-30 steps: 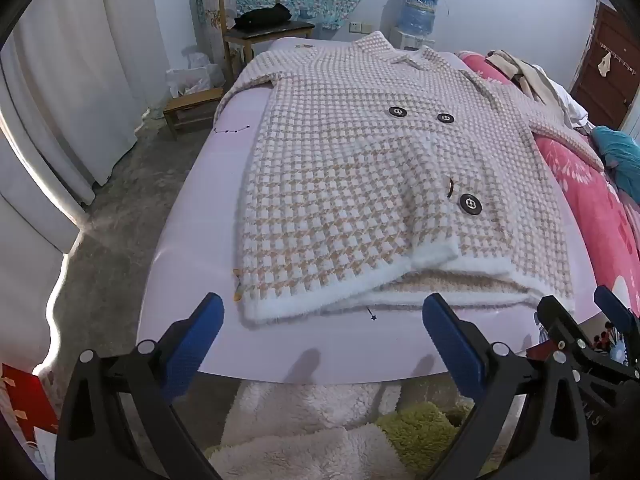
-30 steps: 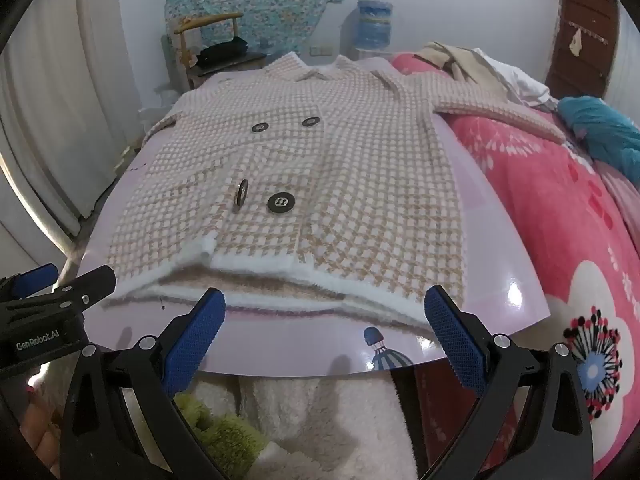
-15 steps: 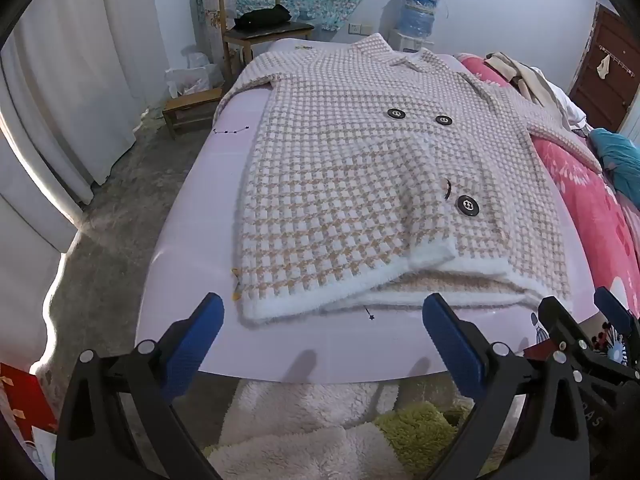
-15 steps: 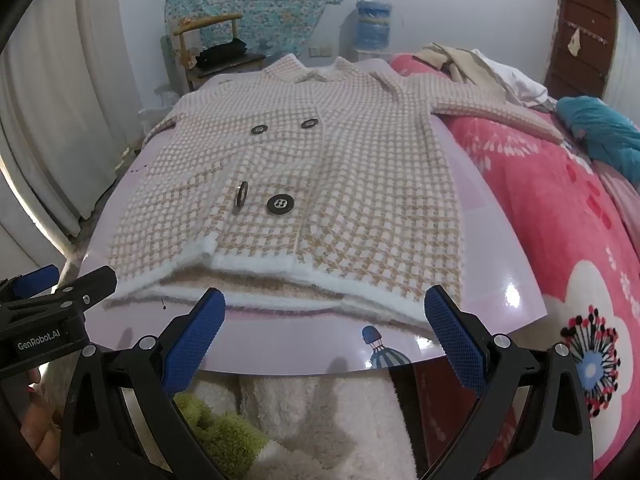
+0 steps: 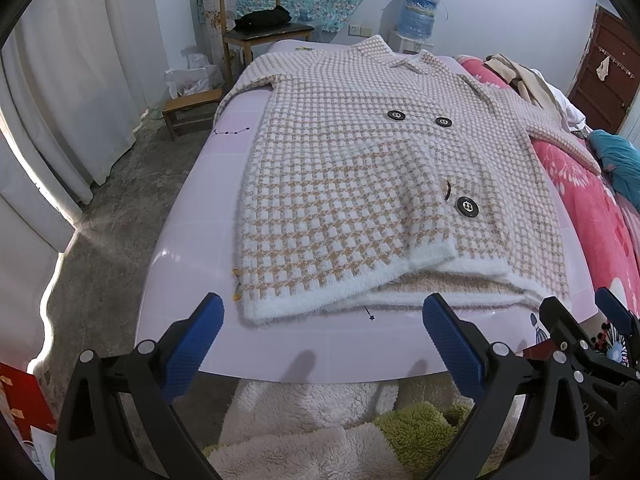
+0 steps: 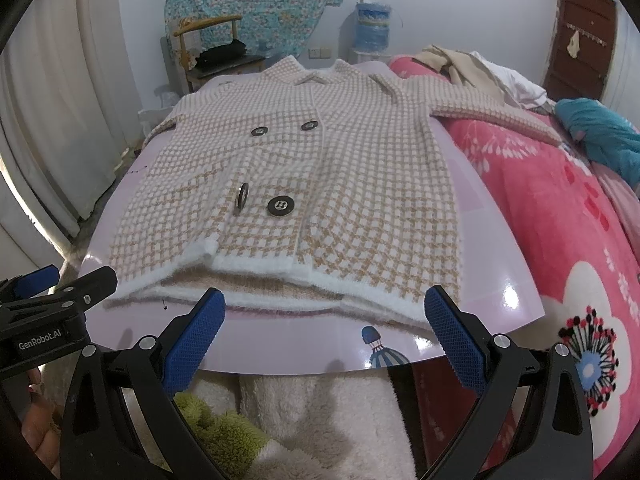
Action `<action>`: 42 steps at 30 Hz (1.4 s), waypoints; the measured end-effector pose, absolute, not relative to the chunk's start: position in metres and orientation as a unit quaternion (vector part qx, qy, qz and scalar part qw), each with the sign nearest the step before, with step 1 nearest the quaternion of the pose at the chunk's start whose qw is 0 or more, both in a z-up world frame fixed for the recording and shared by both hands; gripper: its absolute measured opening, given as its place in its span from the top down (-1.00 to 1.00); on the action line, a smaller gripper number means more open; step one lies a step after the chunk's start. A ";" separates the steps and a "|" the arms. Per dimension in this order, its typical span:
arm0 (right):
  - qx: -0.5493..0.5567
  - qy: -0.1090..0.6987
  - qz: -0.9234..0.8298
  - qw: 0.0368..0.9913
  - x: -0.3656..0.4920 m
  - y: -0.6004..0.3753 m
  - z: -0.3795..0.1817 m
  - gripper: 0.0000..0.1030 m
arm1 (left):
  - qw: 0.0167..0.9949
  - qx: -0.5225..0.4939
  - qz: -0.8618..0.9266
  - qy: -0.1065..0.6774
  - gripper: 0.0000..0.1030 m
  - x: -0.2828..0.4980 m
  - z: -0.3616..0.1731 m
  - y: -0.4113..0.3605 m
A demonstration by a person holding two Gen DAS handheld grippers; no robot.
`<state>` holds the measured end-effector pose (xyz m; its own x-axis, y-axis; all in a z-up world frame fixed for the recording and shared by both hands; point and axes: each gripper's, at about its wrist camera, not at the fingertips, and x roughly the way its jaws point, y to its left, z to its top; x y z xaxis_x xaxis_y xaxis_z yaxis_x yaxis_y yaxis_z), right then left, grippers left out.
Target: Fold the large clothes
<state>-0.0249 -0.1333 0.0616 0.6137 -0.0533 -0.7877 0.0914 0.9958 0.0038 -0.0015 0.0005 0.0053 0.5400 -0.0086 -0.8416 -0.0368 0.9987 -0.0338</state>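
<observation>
- Left wrist view: the left gripper [image 5: 320, 340] hovers with its jaws spread wide and empty, just short of the near edge of the glossy lilac table [image 5: 192, 216]. The checked coat [image 5: 360, 184] lies flat on it, buttons up, hem nearest.
- Right wrist view: the right gripper [image 6: 326, 334] also has its jaws released, holding nothing, near the coat's [image 6: 320, 184] white hem. A pink blanket [image 6: 560, 220] lies beside the table.
</observation>
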 end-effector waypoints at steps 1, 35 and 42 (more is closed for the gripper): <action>0.022 0.438 -0.040 0.898 -0.025 -0.133 0.062 -0.85 | 0.877 -0.024 0.008 0.479 -0.90 -0.001 0.006 0.000; 0.018 0.432 -0.042 0.901 -0.026 -0.132 0.068 -0.85 | 0.879 -0.026 0.007 0.476 -0.90 -0.002 0.012 0.002; 0.017 0.432 -0.044 0.901 -0.025 -0.132 0.067 -0.85 | 0.878 -0.026 0.007 0.478 -0.90 0.001 0.016 0.007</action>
<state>-0.0251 -0.1317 0.0674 0.6233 -0.0636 -0.7794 0.0933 0.9956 -0.0066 0.0007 0.0071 0.0158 0.5421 -0.0130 -0.8402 -0.0362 0.9986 -0.0388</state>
